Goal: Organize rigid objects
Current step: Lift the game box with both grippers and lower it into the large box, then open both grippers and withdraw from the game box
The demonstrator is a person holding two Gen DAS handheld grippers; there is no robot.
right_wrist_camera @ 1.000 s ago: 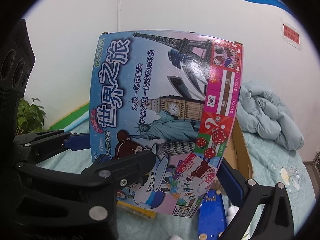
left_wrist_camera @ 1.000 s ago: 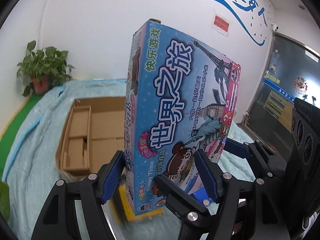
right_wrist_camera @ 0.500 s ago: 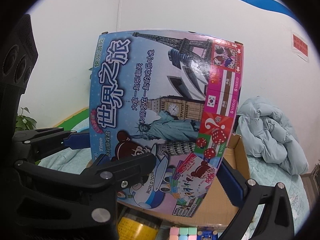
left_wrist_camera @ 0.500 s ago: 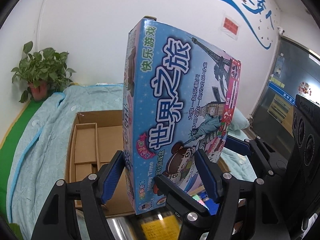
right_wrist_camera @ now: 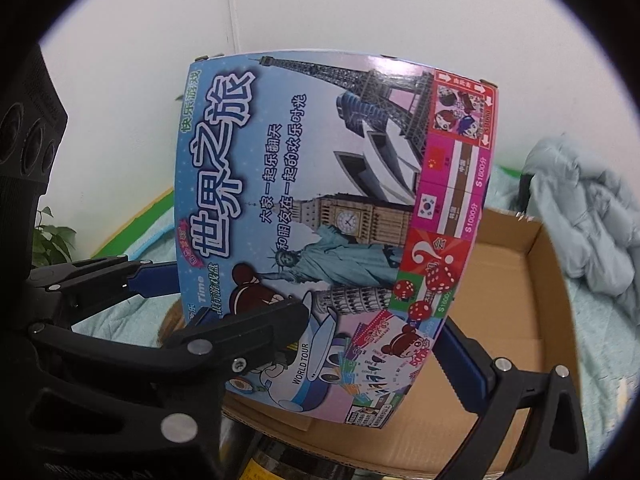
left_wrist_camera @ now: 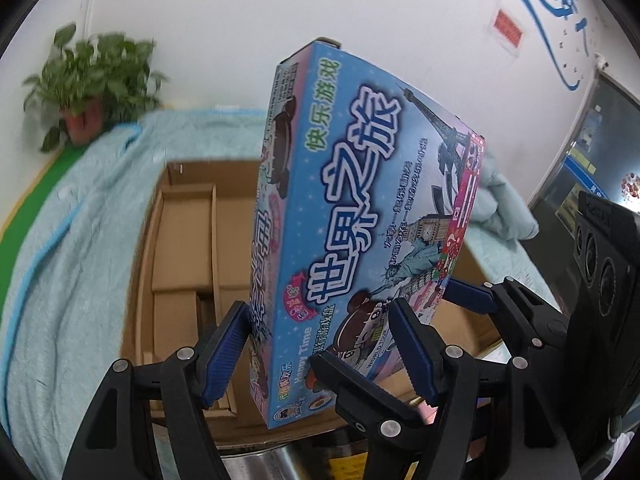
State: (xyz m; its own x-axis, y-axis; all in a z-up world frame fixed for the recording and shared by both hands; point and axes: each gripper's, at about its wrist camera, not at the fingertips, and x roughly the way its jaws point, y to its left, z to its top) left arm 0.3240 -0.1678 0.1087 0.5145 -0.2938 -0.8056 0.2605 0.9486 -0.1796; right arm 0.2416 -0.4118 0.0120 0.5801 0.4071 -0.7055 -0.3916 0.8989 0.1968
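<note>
Gripping one game box (left_wrist_camera: 360,216) — two grippers, one carton (left_wrist_camera: 184,240)

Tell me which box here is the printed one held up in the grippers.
The blue game box, standing on end with both grippers clamped on its lower part. The other, a plain brown cardboard box, lies open on the blanket behind it.
</note>
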